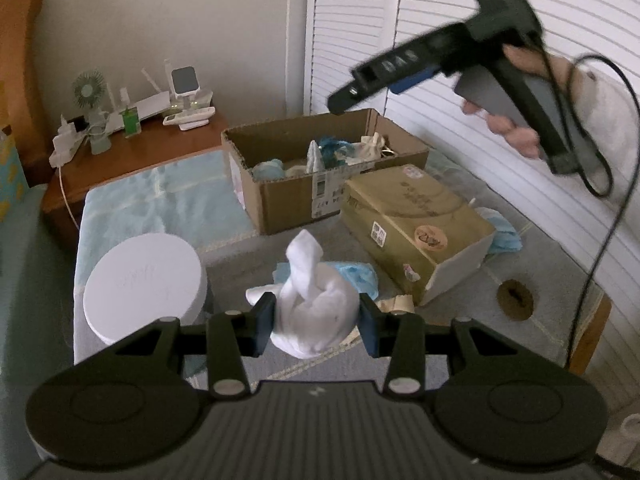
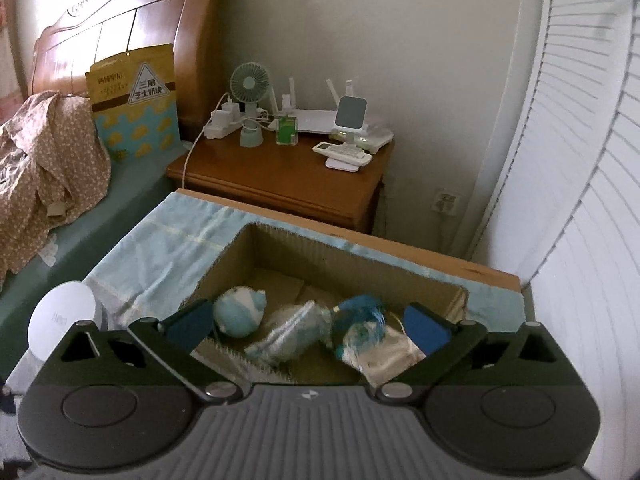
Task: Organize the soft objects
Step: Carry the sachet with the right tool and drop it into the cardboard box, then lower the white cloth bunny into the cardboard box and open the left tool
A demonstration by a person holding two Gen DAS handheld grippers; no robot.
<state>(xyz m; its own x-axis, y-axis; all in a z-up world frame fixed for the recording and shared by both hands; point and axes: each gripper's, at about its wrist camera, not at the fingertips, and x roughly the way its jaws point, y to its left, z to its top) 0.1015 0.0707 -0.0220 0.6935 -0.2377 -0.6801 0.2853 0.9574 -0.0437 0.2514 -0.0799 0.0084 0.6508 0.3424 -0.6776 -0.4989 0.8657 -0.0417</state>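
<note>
My left gripper [image 1: 316, 320] is shut on a knotted white cloth bundle [image 1: 316, 304] and holds it above the table, in front of a light blue soft item [image 1: 356, 274]. The open cardboard box [image 1: 280, 192] stands behind it with several soft objects inside. My right gripper [image 2: 308, 326] is open and empty, hovering over that box [image 2: 328, 248]. Below it lie a blue-white ball [image 2: 239, 311], a clear bagged item [image 2: 292, 332] and a blue bundle [image 2: 360, 320]. The right gripper also shows in the left wrist view [image 1: 360, 92], held high over the box.
A closed tan box [image 1: 416, 224] lies right of the open one, with blue cloth [image 1: 504, 232] behind it. A white round container [image 1: 140, 276] stands at the table's left. A wooden nightstand [image 2: 288, 180] with gadgets, a bed [image 2: 48, 216] and white louvred doors [image 2: 580, 200] surround the table.
</note>
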